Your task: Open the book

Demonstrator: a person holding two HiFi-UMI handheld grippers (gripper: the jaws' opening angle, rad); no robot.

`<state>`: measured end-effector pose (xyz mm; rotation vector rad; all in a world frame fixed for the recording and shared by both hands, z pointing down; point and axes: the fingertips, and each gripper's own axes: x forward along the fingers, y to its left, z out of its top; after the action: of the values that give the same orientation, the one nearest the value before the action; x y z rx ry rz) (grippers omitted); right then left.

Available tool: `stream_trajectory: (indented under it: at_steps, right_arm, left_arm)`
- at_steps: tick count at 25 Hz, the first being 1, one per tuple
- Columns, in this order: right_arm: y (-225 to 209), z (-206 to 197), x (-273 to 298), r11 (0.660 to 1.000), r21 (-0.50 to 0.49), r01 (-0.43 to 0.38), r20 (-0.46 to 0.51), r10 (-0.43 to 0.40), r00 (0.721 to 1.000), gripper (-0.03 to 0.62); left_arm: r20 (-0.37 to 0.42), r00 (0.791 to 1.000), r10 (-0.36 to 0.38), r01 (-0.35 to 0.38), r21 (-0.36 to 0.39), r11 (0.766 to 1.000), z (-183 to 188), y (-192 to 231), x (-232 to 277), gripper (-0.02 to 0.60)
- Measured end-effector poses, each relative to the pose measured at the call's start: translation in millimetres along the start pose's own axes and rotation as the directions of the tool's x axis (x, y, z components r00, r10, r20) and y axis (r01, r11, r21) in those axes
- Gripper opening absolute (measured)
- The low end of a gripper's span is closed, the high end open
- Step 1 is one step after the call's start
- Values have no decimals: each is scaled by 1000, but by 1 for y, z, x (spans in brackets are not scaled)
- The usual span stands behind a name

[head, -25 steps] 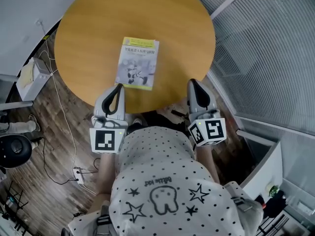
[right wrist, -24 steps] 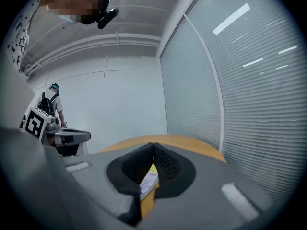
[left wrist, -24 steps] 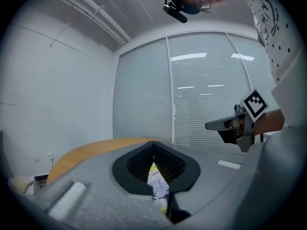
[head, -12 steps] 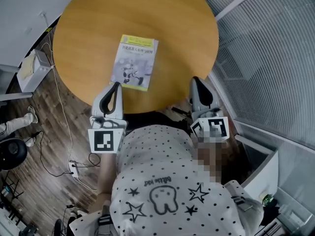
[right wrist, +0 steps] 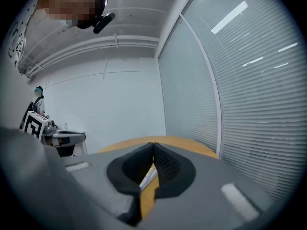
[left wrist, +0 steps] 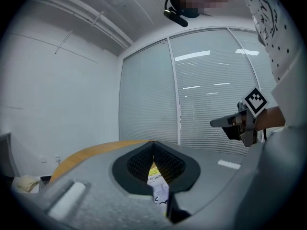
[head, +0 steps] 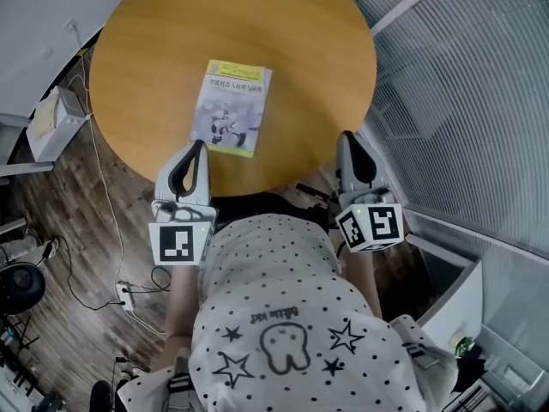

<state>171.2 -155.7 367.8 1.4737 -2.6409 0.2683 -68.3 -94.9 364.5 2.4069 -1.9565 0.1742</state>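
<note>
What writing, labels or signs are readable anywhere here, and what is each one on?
Nothing here reads clearly enough to quote.
Pale paperback book with a yellow top band, closed on the round wooden table: title lines, too small to read.
White polka-dot shirt: one short line of lettering, upside down, too blurred to quote.
Left marker cube and right marker cube: black-and-white square patterns, no letters.

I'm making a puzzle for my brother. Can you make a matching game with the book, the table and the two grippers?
1 yellow-and-white paperback book
2 round wooden table
3 left grey gripper
4 right grey gripper

A shut, near the book's corner
B shut, at the table's right edge
C lying closed
D carrying the book

Pairs: 1-C, 2-D, 3-A, 4-B
</note>
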Motion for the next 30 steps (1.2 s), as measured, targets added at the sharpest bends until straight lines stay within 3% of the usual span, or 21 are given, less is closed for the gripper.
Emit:
stream_trajectory:
  at_steps: [8,25,30]
  right_arm:
    - [-8,-2,-5,1000,14,22,-4,-22,1000,4]
    - [-7,1,2,1000,15,12,-2,-12,1000,3]
    - [-9,1,1,1000,21,16,-1,-16,1000,3]
  left_arm:
    - [7,999,-32,32,15,999,1,-5,5,9]
    - [23,1000,-10,9,20,1000,3,6,7,11]
    - [9,999,-41,40,96,995,-1,1,11,11]
